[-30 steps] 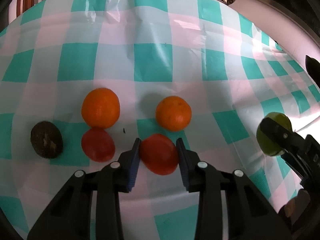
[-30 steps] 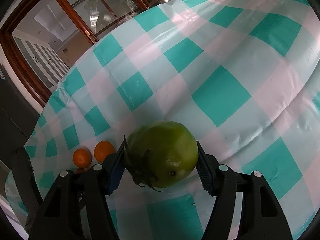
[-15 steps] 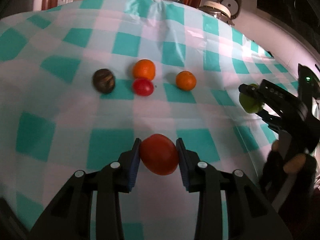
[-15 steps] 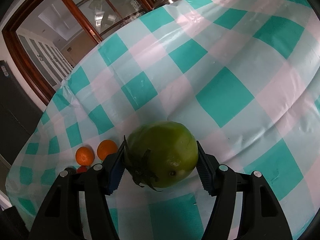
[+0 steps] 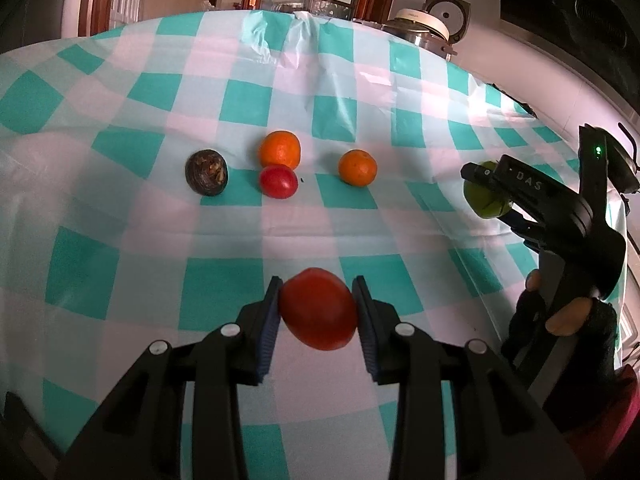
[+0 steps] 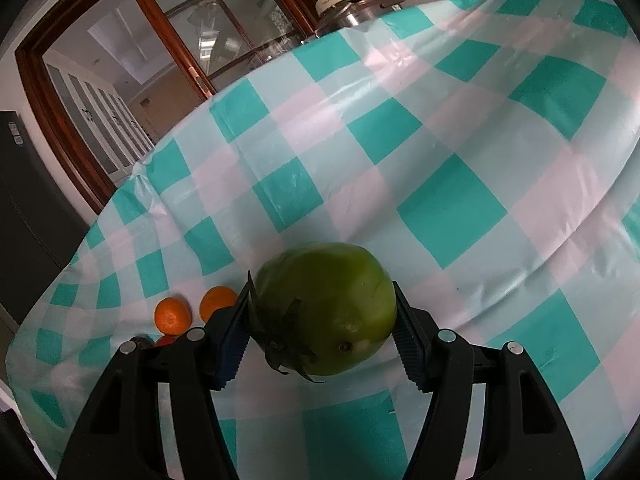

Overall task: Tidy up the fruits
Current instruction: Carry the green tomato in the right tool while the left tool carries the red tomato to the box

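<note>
Fruits are in transit in both grippers at once. The left gripper (image 5: 318, 312) has its jaws pinching a round red tomato (image 5: 318, 314), held clear above the table (image 5: 400, 80). The right gripper (image 6: 322, 320) has its jaws clamped on a large green tomato with a dark dried calyx (image 6: 326, 306), also held off the surface. Four pieces lie further back on the cloth: a dark brown, rough-skinned round fruit (image 5: 207, 173), a bright orange tangerine (image 5: 279, 149) touching a smaller glossy red tomato (image 5: 278, 181) just in front of it, and a second orange tangerine (image 5: 357, 167) a little apart to the right.

By my judgement this is the carry stage of sorting, with both fruits picked and neither yet placed. No bowl or tray shows, so the destination cannot be told. The next move calls for lowering each fruit gently onto a flat spot before letting go, since round fruit may roll on slick plastic.

A glossy teal, pink and white checked plastic tablecloth (image 6: 452, 208) covers the table, creased in places. Beyond it stand a white-lidded steel cooker (image 5: 424, 28) and dark wood-framed glass doors (image 6: 192, 40).
</note>
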`<state>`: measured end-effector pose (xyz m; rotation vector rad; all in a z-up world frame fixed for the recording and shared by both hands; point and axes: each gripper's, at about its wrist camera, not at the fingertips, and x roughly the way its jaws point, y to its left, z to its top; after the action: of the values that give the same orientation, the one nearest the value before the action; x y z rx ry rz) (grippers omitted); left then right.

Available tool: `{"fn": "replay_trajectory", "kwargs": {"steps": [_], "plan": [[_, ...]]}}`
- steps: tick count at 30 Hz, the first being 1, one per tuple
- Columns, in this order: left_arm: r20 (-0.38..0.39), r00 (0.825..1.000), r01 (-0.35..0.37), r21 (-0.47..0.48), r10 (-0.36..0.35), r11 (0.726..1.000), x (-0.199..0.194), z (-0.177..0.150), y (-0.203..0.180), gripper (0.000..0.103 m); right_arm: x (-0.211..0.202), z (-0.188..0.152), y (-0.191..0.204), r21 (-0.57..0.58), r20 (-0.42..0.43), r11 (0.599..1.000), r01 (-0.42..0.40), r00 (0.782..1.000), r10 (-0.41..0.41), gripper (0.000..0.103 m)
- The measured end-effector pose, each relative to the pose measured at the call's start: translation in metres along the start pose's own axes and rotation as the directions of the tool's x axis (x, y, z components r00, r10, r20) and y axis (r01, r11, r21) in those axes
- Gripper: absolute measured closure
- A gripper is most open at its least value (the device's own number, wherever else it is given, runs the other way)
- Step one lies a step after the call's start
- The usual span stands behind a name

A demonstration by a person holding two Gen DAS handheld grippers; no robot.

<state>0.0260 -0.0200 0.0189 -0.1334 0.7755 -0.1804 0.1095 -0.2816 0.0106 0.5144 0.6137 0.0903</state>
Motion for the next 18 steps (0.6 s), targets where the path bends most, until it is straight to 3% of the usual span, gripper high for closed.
{"fn": "replay_trajectory", "kwargs": {"steps": [3, 9, 18], "plan": [[0.008, 1.0, 0.002, -0.009, -0.002, 1.0, -0.002, 0.001, 0.002, 0.067, -0.002, 0.0, -0.001, 0.001, 0.005, 1.0, -0.013, 1.0, 0.013, 0.04], [0.069, 0.998, 0.001, -0.002, -0.001, 1.0, -0.017, -0.003, 0.001, 0.067, -0.016, -0.016, -0.001, 0.03, -0.07, 0.999, -0.022, 0.997, 0.024, 0.04], [0.103, 0.995, 0.004, 0.039, -0.008, 0.999, -0.06, -0.043, -0.012, 0.067, -0.135, -0.092, -0.012, 0.018, -0.078, 0.998, -0.062, 0.995, 0.063, 0.04]]}}
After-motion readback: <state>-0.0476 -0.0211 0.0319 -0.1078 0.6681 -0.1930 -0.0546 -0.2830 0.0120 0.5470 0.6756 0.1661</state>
